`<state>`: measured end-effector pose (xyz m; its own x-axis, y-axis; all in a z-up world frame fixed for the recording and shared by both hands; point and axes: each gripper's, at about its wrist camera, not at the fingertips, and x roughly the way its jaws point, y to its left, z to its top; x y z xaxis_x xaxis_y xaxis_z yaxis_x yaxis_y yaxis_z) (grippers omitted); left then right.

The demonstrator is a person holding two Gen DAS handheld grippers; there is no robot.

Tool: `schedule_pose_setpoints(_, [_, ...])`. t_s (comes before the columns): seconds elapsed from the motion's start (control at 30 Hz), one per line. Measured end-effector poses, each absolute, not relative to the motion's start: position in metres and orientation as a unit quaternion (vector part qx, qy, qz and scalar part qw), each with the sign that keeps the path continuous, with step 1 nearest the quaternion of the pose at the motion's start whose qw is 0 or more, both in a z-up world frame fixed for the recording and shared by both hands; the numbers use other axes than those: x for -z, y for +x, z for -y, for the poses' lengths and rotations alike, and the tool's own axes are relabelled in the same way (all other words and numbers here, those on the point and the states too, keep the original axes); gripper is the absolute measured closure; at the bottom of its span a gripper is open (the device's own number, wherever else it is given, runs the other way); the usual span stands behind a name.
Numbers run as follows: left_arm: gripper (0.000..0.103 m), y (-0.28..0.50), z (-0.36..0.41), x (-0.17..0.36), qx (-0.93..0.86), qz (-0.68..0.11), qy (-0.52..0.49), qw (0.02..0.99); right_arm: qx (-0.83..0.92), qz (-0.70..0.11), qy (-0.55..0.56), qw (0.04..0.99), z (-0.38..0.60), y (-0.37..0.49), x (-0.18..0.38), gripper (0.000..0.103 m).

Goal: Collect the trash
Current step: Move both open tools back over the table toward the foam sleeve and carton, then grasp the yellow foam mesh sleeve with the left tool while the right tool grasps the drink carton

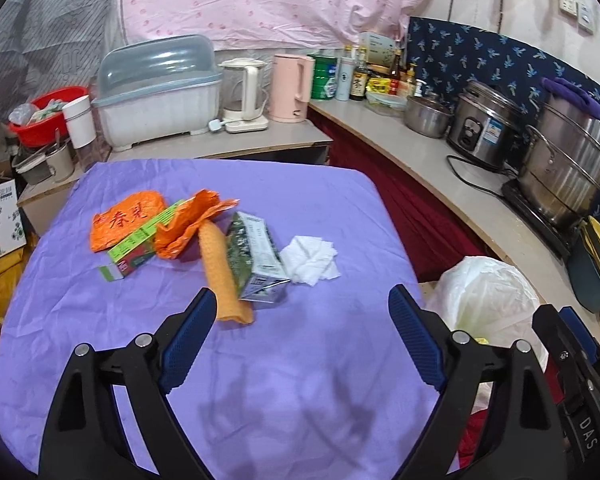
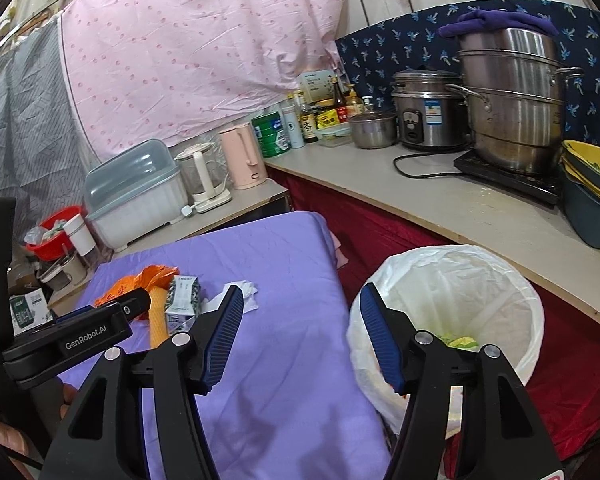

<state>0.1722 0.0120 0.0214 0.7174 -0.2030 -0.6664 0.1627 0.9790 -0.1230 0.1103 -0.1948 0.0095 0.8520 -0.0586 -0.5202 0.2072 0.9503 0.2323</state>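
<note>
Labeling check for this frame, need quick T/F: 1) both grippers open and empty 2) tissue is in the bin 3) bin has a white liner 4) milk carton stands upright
1) True: left gripper and right gripper are open, holding nothing.
2) False: the tissue lies on the purple tablecloth.
3) True: the bin has a white liner.
4) False: the milk carton lies on its side.
</note>
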Motion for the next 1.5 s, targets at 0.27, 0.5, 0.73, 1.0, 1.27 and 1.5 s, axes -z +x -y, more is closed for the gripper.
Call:
schedule_pose_setpoints(0.27, [0.019,0.187,-0.059,0.002,0.054,-0.389,-0.05,0.918,0.045,-0.28,0.132,0.95,0.164,0.129,0.001,0.043])
schedule_pose_setpoints(0.5, [0.019,0.197,-0.086,0.019,0.034,-0.404,-0.062,0.912,0.028,-0.298,0.128,0.946,0.143,0.148,0.015,0.043])
schedule_pose_setpoints(0.73, [0.019,0.209,-0.101,0.039,0.031,-0.424,-0.078,0.902,0.013,-0.318,0.126,0.94,0.123,0.17,0.032,0.043])
schedule_pose_setpoints(1.0, [0.02,0.234,-0.101,0.059,0.04,-0.443,-0.095,0.891,0.003,-0.337,0.125,0.933,0.108,0.197,0.053,0.043])
schedule_pose_setpoints(1.27, [0.053,0.264,-0.091,0.086,0.068,-0.474,-0.096,0.873,0.003,-0.353,0.131,0.927,0.106,0.223,0.072,0.043])
schedule_pose_setpoints(1.5, [0.1,0.272,-0.108,0.1,0.071,-0.49,-0.103,0.863,-0.019,-0.362,0.128,0.923,0.086,0.245,0.082,0.043])
